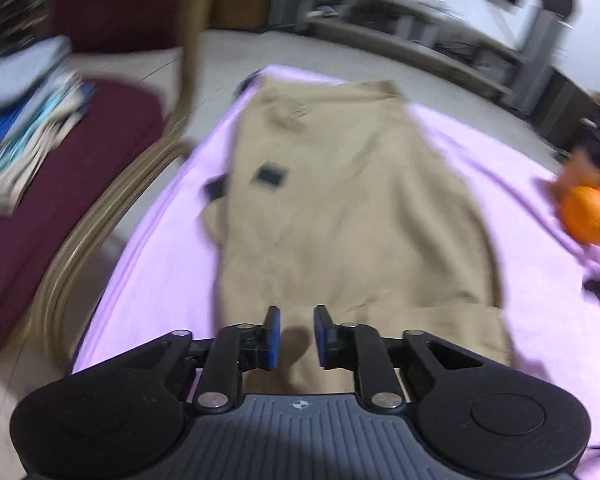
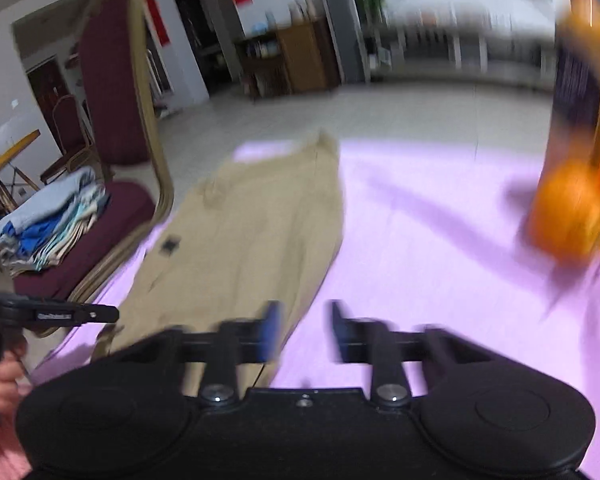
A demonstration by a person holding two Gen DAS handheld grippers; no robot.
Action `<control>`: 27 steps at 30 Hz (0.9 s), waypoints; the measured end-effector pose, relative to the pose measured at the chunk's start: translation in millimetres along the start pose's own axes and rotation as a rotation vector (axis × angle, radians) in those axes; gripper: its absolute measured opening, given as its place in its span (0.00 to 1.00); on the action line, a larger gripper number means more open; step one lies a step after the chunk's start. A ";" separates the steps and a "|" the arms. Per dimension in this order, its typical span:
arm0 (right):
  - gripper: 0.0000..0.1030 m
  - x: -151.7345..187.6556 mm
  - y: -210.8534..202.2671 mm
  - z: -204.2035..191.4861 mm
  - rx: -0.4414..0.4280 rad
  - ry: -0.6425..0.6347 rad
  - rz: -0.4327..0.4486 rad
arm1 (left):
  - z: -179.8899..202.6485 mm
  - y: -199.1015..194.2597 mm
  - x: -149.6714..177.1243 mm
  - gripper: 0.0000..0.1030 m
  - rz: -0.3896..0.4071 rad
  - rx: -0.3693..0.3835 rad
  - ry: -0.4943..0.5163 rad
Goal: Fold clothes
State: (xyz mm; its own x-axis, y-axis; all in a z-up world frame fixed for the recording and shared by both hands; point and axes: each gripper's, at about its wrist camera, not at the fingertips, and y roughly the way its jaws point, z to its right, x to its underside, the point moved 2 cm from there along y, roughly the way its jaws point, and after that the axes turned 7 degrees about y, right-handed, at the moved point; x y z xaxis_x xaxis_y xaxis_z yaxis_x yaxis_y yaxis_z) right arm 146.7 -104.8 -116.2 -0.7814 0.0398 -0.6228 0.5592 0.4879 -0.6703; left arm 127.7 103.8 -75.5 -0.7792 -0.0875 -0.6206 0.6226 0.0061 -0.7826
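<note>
The khaki trousers lie flat on the lilac-covered table, folded lengthwise into one long strip running from the near edge to the far edge, along the table's left side. A small dark patch shows on the cloth near the left edge.

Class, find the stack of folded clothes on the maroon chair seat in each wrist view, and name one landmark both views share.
Left wrist view: the stack of folded clothes sits at the far left edge, on the maroon chair seat.
Right wrist view: the stack sits at middle left, on the same seat.
Shared landmark: the beige garment spread on the lilac cloth.
</note>
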 end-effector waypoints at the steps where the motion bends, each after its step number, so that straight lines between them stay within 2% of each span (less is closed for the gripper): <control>1: 0.11 6.8 14.8 -0.2 -0.038 0.050 -0.032 | -2.2 4.5 -0.1 0.09 0.000 -0.004 -0.005; 2: 0.11 13.5 28.5 -1.1 -0.081 0.099 -0.064 | -3.4 10.5 -0.8 0.10 -0.010 0.005 -0.002; 4: 0.11 25.0 42.0 -12.3 -0.225 0.166 -0.122 | -5.7 25.1 -1.2 0.08 -0.056 0.013 0.008; 5: 0.12 30.1 49.3 -18.0 -0.297 0.198 -0.154 | -4.1 32.1 0.6 0.07 -0.094 -0.003 0.030; 7: 0.12 34.1 74.9 -29.2 -0.428 0.234 -0.267 | 4.7 36.2 4.1 0.09 -0.109 -0.040 0.110; 8: 0.12 36.3 90.9 -35.1 -0.468 0.233 -0.328 | 8.3 36.0 4.9 0.09 -0.108 -0.052 0.144; 10: 0.11 41.7 122.7 -37.5 -0.488 0.229 -0.441 | 9.4 35.1 5.8 0.09 -0.105 -0.058 0.162; 11: 0.05 43.7 138.1 -37.7 -0.499 0.231 -0.492 | 8.2 34.8 5.4 0.09 -0.108 -0.054 0.160; 12: 0.00 41.1 149.9 -30.2 -0.517 0.257 -0.507 | 6.7 34.4 4.9 0.09 -0.112 -0.048 0.158; 13: 0.00 34.8 158.7 -19.3 -0.551 0.302 -0.500 | 5.5 35.0 4.6 0.09 -0.113 -0.044 0.158; 15: 0.00 12.8 168.9 6.4 -0.539 0.389 -0.397 | 4.9 38.4 4.2 0.09 -0.110 -0.041 0.170; 18: 0.00 -23.4 171.8 46.5 -0.386 0.480 -0.130 | 6.0 43.7 6.0 0.09 -0.104 -0.042 0.185; 21: 0.00 -40.1 161.6 89.7 -0.272 0.708 0.066 | 4.9 46.6 5.5 0.09 -0.109 -0.040 0.172; 22: 0.00 -42.5 153.3 93.0 -0.252 0.738 0.090 | 4.7 47.0 5.0 0.09 -0.111 -0.040 0.169; 23: 0.03 -44.0 140.3 88.6 -0.196 0.713 0.098 | 4.7 47.6 4.6 0.09 -0.112 -0.042 0.168; 24: 0.15 -45.6 127.2 84.2 -0.140 0.687 0.106 | 4.5 47.9 4.4 0.09 -0.114 -0.041 0.166; 25: 0.19 -46.7 113.9 79.5 -0.091 0.660 0.109 | 3.3 47.9 4.2 0.09 -0.117 -0.036 0.158; 27: 0.19 -42.9 83.4 66.1 -0.092 0.600 0.050 | -1.4 46.5 4.0 0.10 -0.120 -0.017 0.129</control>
State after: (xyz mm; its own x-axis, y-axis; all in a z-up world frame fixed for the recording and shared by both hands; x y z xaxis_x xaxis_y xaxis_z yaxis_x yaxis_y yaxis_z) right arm 245.2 -123.5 -172.0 -0.7895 0.5363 -0.2983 0.5938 0.5447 -0.5922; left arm 153.4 105.2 -114.4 -0.8516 0.0403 -0.5226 0.5236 0.0204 -0.8517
